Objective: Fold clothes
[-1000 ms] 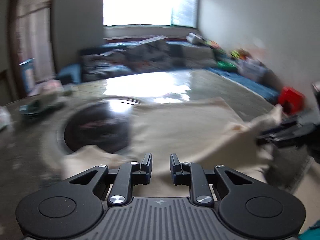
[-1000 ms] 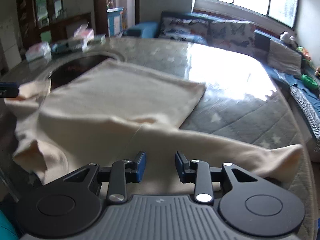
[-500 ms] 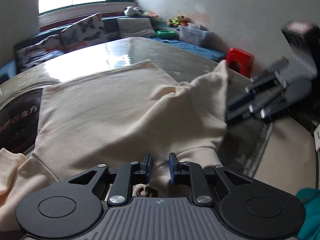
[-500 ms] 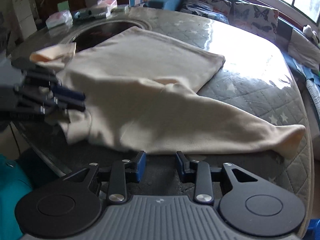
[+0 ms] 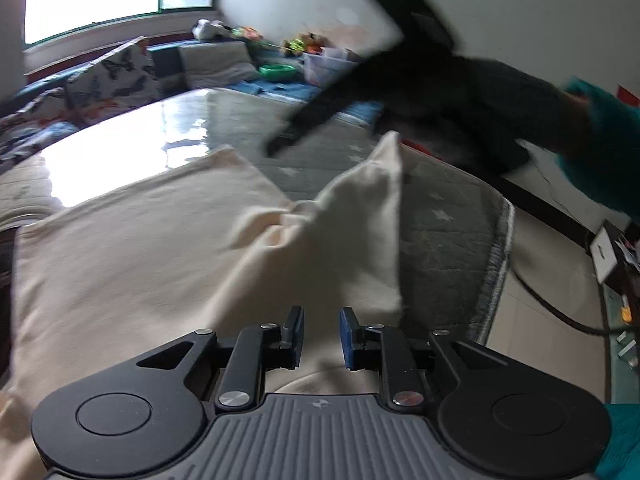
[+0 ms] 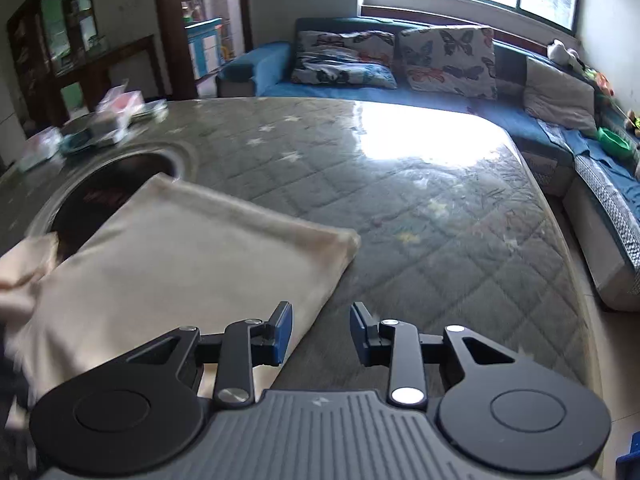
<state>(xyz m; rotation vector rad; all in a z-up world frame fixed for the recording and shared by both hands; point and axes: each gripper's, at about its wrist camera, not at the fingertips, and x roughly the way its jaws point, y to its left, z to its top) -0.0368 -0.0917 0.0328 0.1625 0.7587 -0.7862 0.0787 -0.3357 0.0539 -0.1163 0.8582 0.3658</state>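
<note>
A cream sweatshirt (image 5: 132, 248) lay spread across a grey quilted tabletop (image 6: 420, 216) with star shapes stitched into it, one sleeve (image 5: 360, 208) rumpled into a soft peak toward the table's right edge. The left gripper (image 5: 320, 332) hovered low over the garment near its collar end, fingers parted and holding nothing. The right gripper (image 6: 320, 334) was raised above the tabletop, its fingers likewise spread wide and empty. The fabric looked light, limp and thick, likely to sag and drag unless pinched at a hem corner or sleeve cuff. A dark round inset (image 6: 104, 196) sat partly under the cloth, small boxes (image 6: 112, 120) stood at the far left, and a blue sofa with butterfly cushions (image 6: 400, 60) lay beyond; nothing blocked the fold.
</note>
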